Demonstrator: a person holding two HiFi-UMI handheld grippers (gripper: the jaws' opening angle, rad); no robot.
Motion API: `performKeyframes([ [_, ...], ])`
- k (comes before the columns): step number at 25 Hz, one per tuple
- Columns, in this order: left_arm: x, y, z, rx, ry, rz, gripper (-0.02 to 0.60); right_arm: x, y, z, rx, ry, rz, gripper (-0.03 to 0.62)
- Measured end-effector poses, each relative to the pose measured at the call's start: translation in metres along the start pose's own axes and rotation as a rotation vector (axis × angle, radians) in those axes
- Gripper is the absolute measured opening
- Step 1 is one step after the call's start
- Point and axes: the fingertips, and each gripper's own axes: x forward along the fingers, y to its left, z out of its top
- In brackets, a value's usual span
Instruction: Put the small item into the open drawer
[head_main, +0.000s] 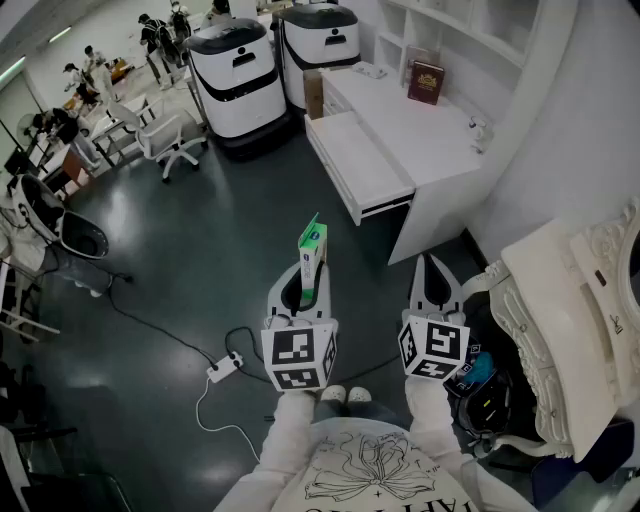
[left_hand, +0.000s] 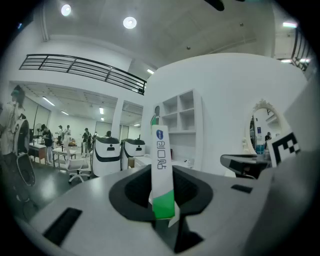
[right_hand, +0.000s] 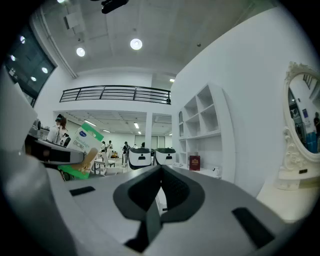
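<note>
Left gripper (head_main: 303, 272) is clamped on the small item, a flat white and green pack (head_main: 312, 248). In the left gripper view the pack (left_hand: 161, 170) stands upright with its green bottom end pinched between the jaws and the white part sticking up past them. The right gripper (head_main: 432, 264) sits just to the right of it, jaws pressed together with nothing in them, pointing about level.

The open drawer (head_main: 356, 160) is farther off and a bit right, pulled out of a white desk (head_main: 440, 135), so the pack is well apart from it, out over the dark floor (head_main: 200, 250). A dark red book (head_main: 426, 82) stands at the desk's far end. 2 white machines (head_main: 236, 75) are parked beyond the desk, on its left.
</note>
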Motion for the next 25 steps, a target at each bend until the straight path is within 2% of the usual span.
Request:
performKeyframes([
  [25,0.049,-0.022,-0.018,-0.027,0.029,0.065,0.080,0.043,-0.037,-0.026,-0.004,0.043,0.069,0.005],
])
